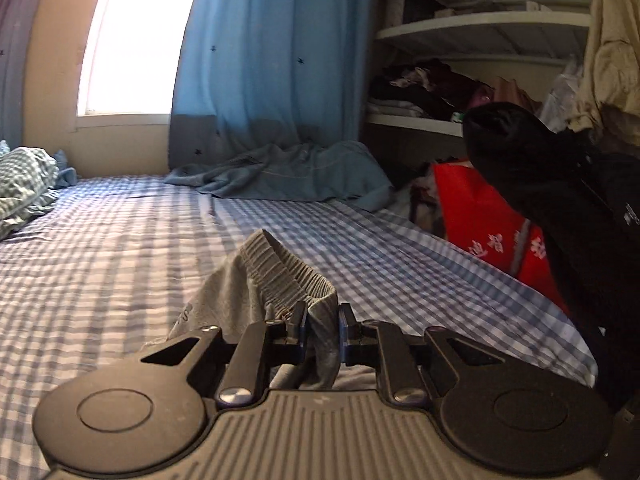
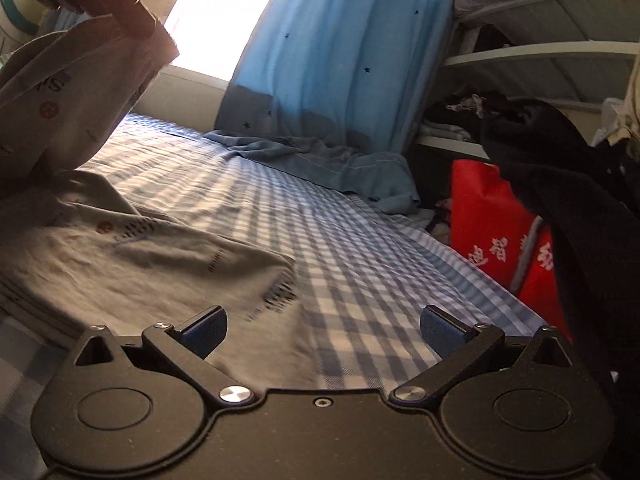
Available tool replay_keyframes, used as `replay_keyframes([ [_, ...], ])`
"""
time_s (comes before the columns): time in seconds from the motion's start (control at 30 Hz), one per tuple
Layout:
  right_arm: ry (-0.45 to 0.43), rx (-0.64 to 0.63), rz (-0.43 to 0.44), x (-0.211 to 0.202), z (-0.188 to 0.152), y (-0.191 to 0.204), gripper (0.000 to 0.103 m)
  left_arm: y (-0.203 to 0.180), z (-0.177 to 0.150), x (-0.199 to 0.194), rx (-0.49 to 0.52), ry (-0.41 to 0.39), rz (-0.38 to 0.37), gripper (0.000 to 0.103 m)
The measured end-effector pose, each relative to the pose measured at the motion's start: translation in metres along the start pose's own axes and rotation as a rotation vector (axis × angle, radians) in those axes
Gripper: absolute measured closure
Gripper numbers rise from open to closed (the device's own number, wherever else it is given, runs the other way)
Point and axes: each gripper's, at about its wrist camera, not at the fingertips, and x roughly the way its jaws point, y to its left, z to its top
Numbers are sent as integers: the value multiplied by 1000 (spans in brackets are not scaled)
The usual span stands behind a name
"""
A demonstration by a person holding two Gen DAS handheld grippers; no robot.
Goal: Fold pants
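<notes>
Left tongs lift the waistband, right tongs wait empty

The left tongs [image 1: 323,326] are clamped on the elastic waistband of the grey cotton pants [image 2: 132,256], holding it above the blue checked bed [image 2: 360,264]. The legs lie spread left of the right tongs [image 2: 323,338], which stand apart, holding nothing, nearer the loose hem.

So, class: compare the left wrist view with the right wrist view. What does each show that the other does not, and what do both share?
Only the left wrist view: the left gripper shut on the pants' elastic waistband, and a checked pillow at the far left.

Only the right wrist view: the right gripper open and empty, and the rest of the grey pants spread on the bed, one part lifted at upper left.

Both: the checked bedsheet, blue curtain, white shelves and red bag.
</notes>
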Motion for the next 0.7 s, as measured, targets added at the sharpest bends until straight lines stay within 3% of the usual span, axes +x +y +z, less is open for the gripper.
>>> replay_keyframes([
  [0.17,44,31,-65,-4,-26,-33,1,-50,-30,28,57,82,-90,87],
  [0.33,84,41,-92,-6,-44,-49,1,-74,-77,54,135,180,-93,85],
  [0.4,84,52,-88,-6,-47,-53,1,-75,-91,57,146,200,-84,79],
  [0.47,85,66,-80,-6,-48,-56,1,-75,-99,50,161,192,-77,56],
  [0.53,83,72,-75,-5,-46,-58,1,-76,-102,42,184,174,-72,46],
  [0.7,76,107,-67,-3,-35,-66,1,-74,-109,26,284,170,-49,42],
])
